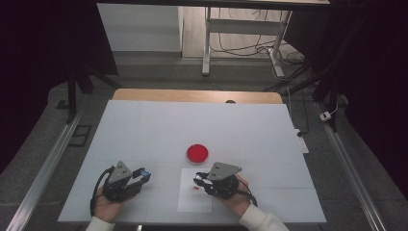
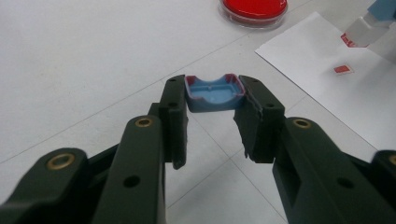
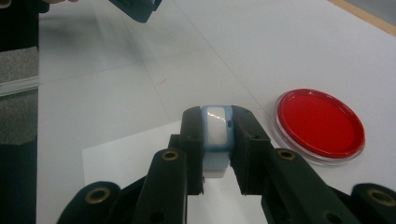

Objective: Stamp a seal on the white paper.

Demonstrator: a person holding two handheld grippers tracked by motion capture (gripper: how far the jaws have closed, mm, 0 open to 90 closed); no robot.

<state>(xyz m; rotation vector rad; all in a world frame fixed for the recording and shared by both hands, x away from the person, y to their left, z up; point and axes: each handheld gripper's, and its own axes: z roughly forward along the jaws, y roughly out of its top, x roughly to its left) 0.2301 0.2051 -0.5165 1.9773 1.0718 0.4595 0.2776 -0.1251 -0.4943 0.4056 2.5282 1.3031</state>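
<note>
Two grippers, each clamped on a small blue part, low over the white table (image 1: pixel 144 125).

Left gripper (image 1: pixel 143 174) at about 7 o'clock, jaws pinching a blue cap (image 2: pixel 214 92), hollow side up. Right gripper (image 1: pixel 198 180) at about 6 o'clock above a white paper sheet (image 1: pixel 192 202), jaws closed on a blue-and-white device (image 3: pixel 216 128). Red dish (image 1: pixel 197 153) just beyond at 12 o'clock; small red square (image 2: pixel 343 69) lying on the sheet.

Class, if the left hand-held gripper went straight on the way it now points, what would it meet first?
Probably the white paper sheet, with the red-filled petri dish beyond; depth is uncertain. The left hand-held gripper holds a blue cap.
</note>
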